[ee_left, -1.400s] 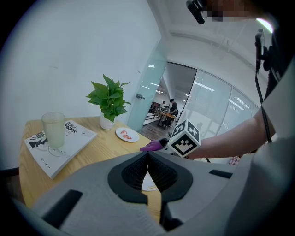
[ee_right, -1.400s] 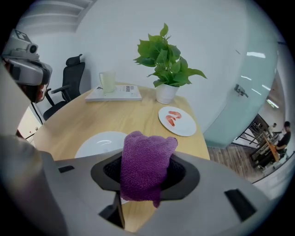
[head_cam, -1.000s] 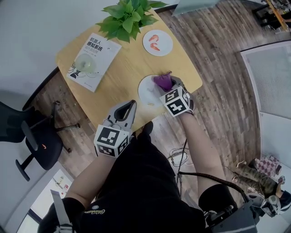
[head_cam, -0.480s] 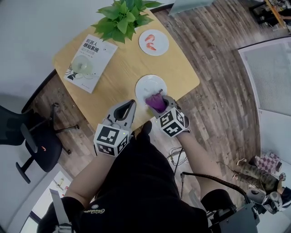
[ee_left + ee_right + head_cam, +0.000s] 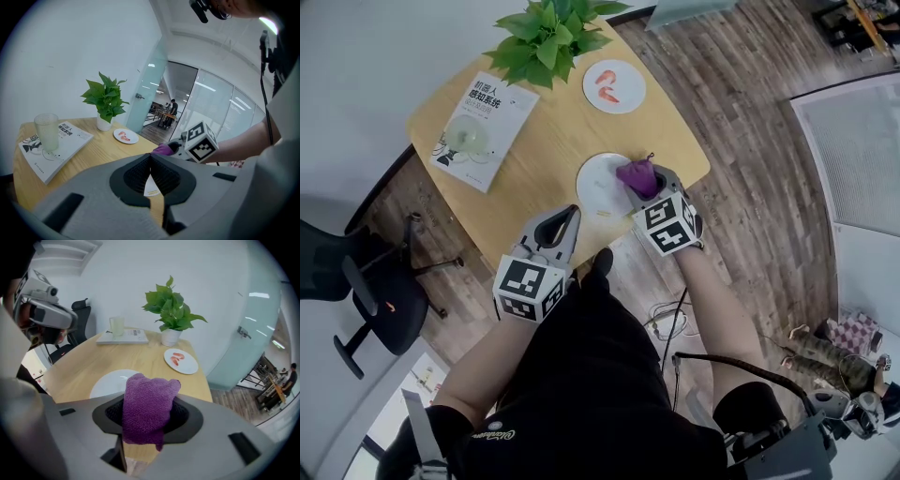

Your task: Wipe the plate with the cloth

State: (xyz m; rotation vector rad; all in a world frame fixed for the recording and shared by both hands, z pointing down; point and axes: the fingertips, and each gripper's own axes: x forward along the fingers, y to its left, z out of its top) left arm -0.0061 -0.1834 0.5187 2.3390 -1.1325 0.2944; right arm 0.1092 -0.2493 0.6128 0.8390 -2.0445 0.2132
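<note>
The right tool, clamped on the purple cloth, sits over the white plate's right rim, so I'd expect the wipe to run leftward. The left tool, closed and empty, hangs off the tabletop.

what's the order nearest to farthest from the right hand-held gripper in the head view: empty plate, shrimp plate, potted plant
1. empty plate, beside the right hand-held gripper
2. shrimp plate, mid-table beyond it
3. potted plant, far table edge
</note>
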